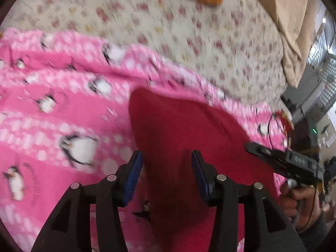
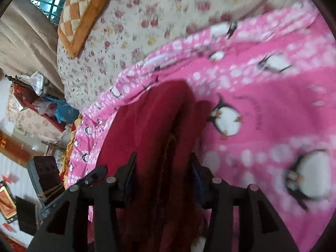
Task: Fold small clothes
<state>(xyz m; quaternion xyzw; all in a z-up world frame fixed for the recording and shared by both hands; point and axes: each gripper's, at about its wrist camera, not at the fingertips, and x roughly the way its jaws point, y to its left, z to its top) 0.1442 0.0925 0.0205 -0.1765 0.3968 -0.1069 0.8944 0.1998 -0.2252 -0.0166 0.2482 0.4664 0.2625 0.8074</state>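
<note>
Looking along the left gripper (image 1: 167,163), whose jaws are spread apart around a dark red garment (image 1: 180,130), the right gripper (image 1: 281,159) is seen to the side. Only the right wrist view shows the garment (image 2: 151,121) bunched in folds between the right gripper's (image 2: 162,163) parted jaws. It lies on a pink penguin blanket (image 2: 273,105) over a floral bedspread (image 1: 210,33).

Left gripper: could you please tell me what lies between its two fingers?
In the left wrist view, the dark red garment fills the gap of the open left gripper, lying on the pink penguin blanket.
</note>
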